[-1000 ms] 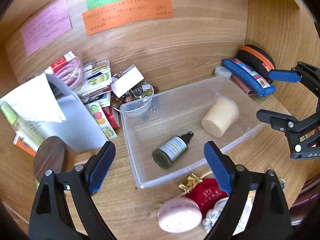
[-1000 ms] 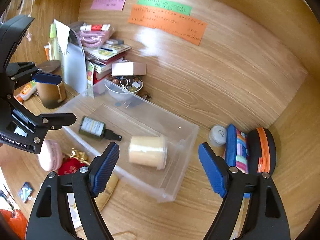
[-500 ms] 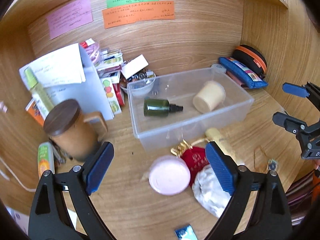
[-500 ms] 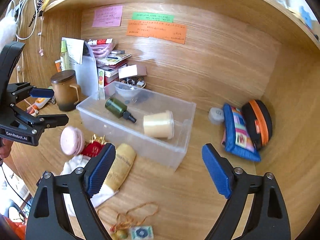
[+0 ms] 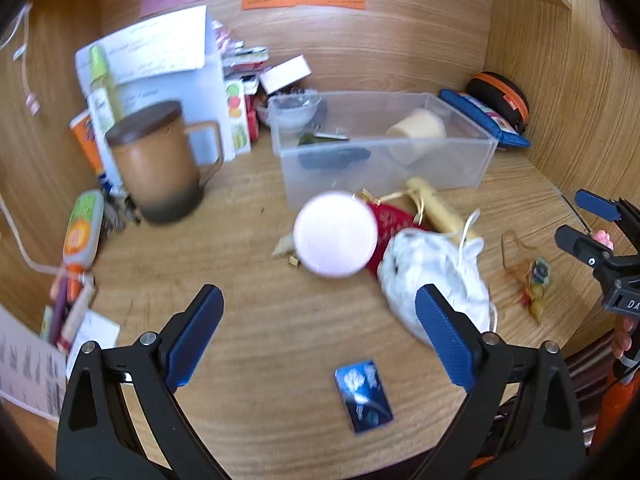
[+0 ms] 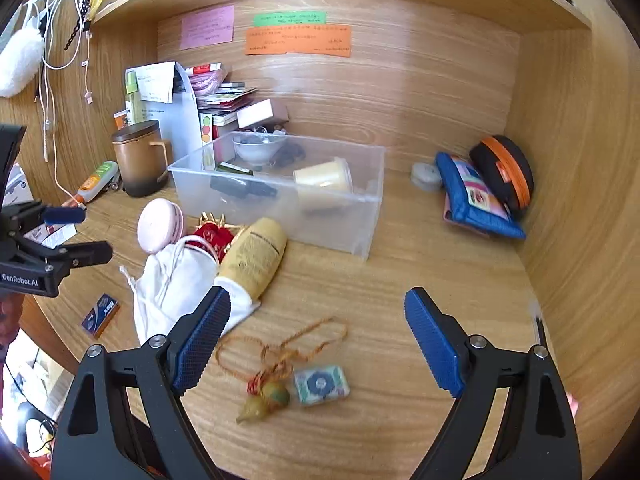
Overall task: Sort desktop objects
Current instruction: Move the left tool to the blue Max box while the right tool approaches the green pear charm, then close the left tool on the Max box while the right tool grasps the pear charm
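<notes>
The clear plastic bin [image 6: 280,196] holds a dark green bottle [image 6: 234,178] and cream jar [image 6: 324,178]. At its six o'clock, a round pink case [image 5: 335,235], white drawstring pouch [image 6: 176,284] and yellow tube [image 6: 256,256] wait on the desk [image 6: 380,280]. The left gripper [image 5: 318,338] is empty and opening; the right gripper [image 6: 318,342] is spread, empty.

The left gripper [image 5: 318,336] hangs over a cluttered wooden surface [image 5: 280,344], its blue-padded fingers [image 5: 192,336] opening with nothing between them. Ahead, a round pink case [image 5: 335,234] lies against a red pouch [image 5: 394,218] and a white drawstring bag [image 5: 434,276], before a clear plastic bin [image 5: 384,168]. A lidded brown mug [image 5: 154,160] stands left; a small blue box [image 5: 364,396] lies near.
</notes>
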A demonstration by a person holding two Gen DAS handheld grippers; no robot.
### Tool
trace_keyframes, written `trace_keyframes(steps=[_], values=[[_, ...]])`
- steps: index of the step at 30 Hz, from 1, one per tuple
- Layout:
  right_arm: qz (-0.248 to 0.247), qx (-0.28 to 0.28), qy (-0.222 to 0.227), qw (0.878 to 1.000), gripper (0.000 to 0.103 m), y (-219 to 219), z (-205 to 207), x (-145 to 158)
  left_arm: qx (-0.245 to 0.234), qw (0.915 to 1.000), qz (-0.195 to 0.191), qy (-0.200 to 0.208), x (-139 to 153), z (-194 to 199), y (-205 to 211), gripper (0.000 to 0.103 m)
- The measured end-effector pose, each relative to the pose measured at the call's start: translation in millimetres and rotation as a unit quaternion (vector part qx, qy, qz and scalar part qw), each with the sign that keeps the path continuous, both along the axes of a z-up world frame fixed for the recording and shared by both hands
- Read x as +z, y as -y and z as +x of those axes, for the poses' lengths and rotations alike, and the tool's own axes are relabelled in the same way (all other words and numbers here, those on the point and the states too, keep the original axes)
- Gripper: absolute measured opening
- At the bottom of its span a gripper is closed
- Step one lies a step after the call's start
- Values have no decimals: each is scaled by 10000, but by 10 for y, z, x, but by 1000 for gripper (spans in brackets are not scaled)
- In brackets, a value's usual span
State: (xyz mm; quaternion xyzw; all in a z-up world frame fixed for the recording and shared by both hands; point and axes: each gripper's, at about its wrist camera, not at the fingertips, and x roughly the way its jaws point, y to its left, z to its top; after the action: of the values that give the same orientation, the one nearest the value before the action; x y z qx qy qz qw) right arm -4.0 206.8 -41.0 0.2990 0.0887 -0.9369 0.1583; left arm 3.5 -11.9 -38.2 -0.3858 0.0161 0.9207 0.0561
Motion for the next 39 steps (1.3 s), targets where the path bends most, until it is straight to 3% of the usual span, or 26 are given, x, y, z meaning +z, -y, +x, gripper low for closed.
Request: trace_keyframes(steps=[8, 15, 17, 19, 26, 31, 33, 35, 39], values=[[-376, -288, 187, 9987, 88, -177, 135, -181, 215, 9996, -20, 175, -304, 209, 17, 98], [-410, -416, 371, 9976, 87, -295, 198, -325, 59, 9997, -91, 218, -448, 320, -67, 98], [-373, -408, 363, 9978, 87, -312, 223, -359, 40, 9997, -121, 214, -466, 339, -87, 94], [-363, -364, 379, 9980, 88, -316, 248, -399, 16, 9995, -121, 278, -491, 344, -100, 81], [-302, -243, 559, 9977, 87, -254, 222, -565, 43, 9997, -95, 239, -525, 376, -124, 74], [-497, -121, 621, 9968, 86, -214, 270, -610, -97, 9998, -116, 139, -508, 456, -160, 57], [-561, -31, 650, 9963, 80, -189, 295, -612, -135, 9998, -102, 117, -505, 475, -165, 55], [-598, 116, 723, 9955, 64, -156, 309, -615, -138, 9998, -85, 104, -504, 483, -159, 54], [-622, 236, 870, 9940, 49, -88, 301, -651, -61, 9998, -113, 121, -496, 469, -155, 47]])
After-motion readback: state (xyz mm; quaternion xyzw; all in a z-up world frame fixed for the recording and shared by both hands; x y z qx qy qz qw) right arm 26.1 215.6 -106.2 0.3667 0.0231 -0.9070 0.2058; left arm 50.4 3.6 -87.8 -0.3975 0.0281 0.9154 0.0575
